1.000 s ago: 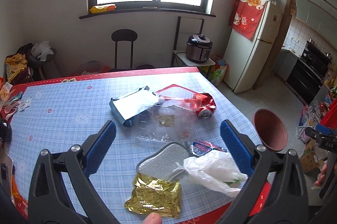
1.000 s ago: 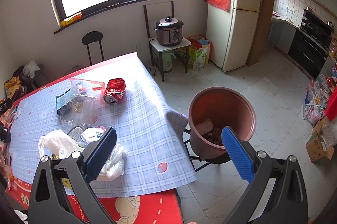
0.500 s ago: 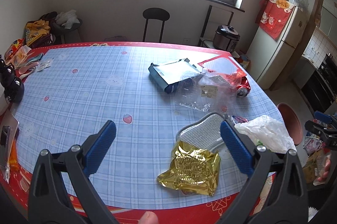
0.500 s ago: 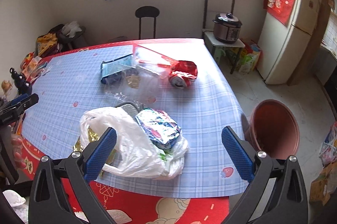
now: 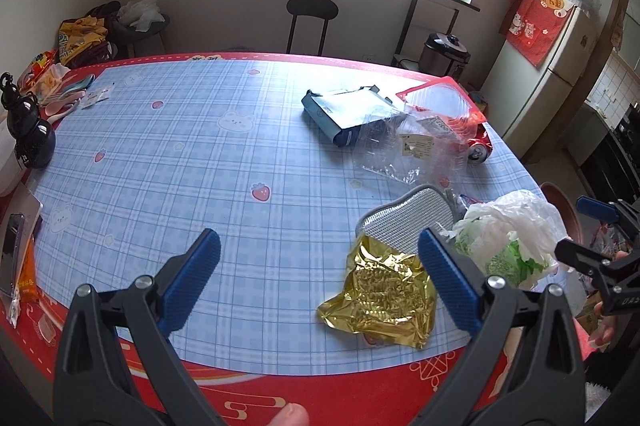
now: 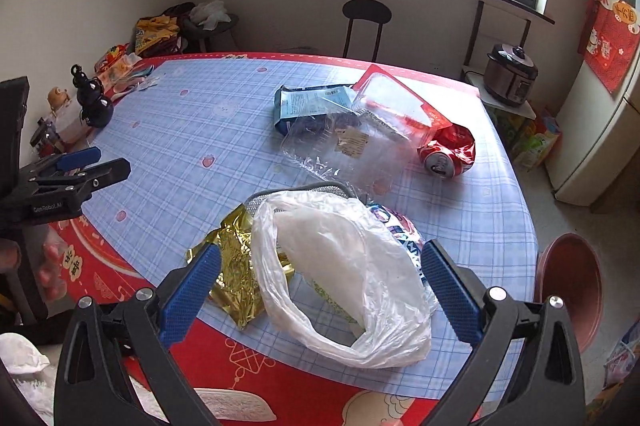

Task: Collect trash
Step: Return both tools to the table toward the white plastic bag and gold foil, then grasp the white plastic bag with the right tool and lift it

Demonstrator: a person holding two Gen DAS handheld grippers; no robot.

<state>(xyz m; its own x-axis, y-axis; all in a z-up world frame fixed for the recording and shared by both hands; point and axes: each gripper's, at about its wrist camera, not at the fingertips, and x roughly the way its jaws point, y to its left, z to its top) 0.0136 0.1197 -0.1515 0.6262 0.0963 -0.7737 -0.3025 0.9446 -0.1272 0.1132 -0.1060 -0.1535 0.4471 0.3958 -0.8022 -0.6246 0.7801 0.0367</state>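
Observation:
Trash lies on the blue checked table (image 5: 168,162): a gold foil wrapper (image 5: 380,290) (image 6: 236,266), a white plastic bag (image 5: 508,238) (image 6: 344,274), a silver mesh pad (image 5: 404,218), a clear plastic sheet (image 5: 408,150) (image 6: 340,150), a blue packet (image 5: 340,114) (image 6: 308,102), a red-rimmed clear tray (image 6: 396,106) and a crushed red can (image 5: 478,146) (image 6: 448,150). My left gripper (image 5: 316,282) is open and empty above the table's near edge, left of the gold wrapper. My right gripper (image 6: 316,286) is open and empty, with the white bag between its fingers' line of sight.
A brown bin (image 6: 568,282) stands on the floor off the table's right side. Black gourd figures (image 5: 28,134) and packets sit at the table's left edge. A black stool (image 5: 312,14), a rice cooker (image 6: 512,70) and a fridge (image 5: 552,66) stand behind.
Both grippers swung left from the bin side toward the table. The right gripper now faces the white bag from close by; the left now looks over the table's near left part.

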